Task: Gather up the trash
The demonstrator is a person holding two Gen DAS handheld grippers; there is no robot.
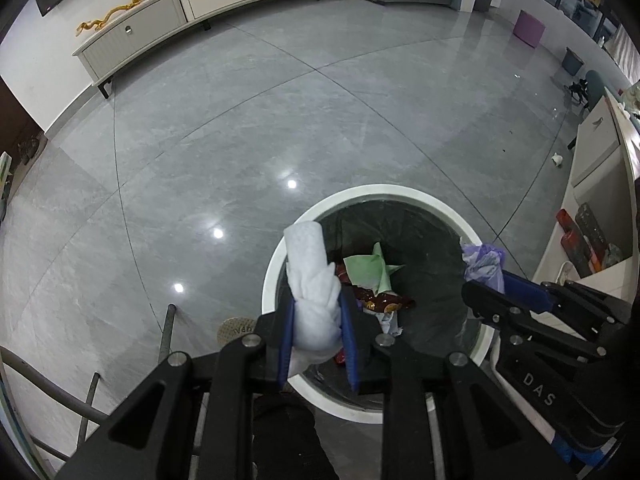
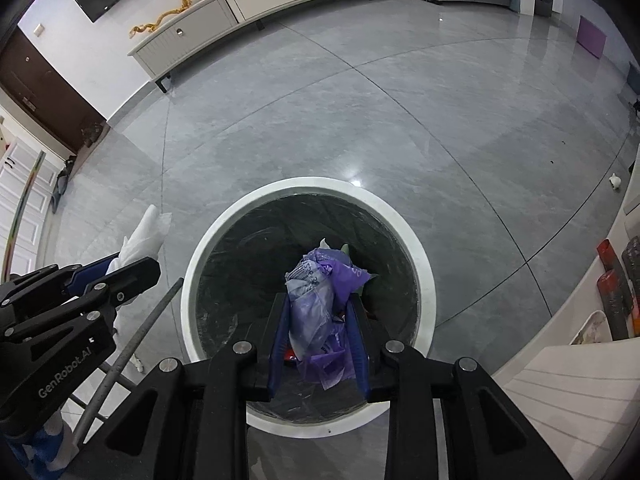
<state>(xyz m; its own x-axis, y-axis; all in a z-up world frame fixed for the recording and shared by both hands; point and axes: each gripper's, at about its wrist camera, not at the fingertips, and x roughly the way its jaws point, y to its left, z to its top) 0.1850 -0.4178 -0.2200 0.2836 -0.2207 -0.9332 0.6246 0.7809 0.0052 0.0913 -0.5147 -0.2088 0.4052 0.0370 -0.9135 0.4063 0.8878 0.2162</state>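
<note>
Hovering above the bin (image 2: pixel 308 188), right tongs (image 2: pixel 318 320) pinch a purple bag (image 2: pixel 320 300) centrally over its mouth, left tongs (image 1: pixel 316 320) pinch white tissue (image 1: pixel 312 280) over its rim.

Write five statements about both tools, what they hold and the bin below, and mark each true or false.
1. The left tool grips a white paper wad. True.
2. The right tool is empty. False: it is shut on a purple plastic bag.
3. The bin has a white rim and a dark liner. True.
4. The bin holds nothing yet. False: a green paper and a red wrapper lie inside.
5. The purple plastic bag hangs above the bin opening. True.
</note>
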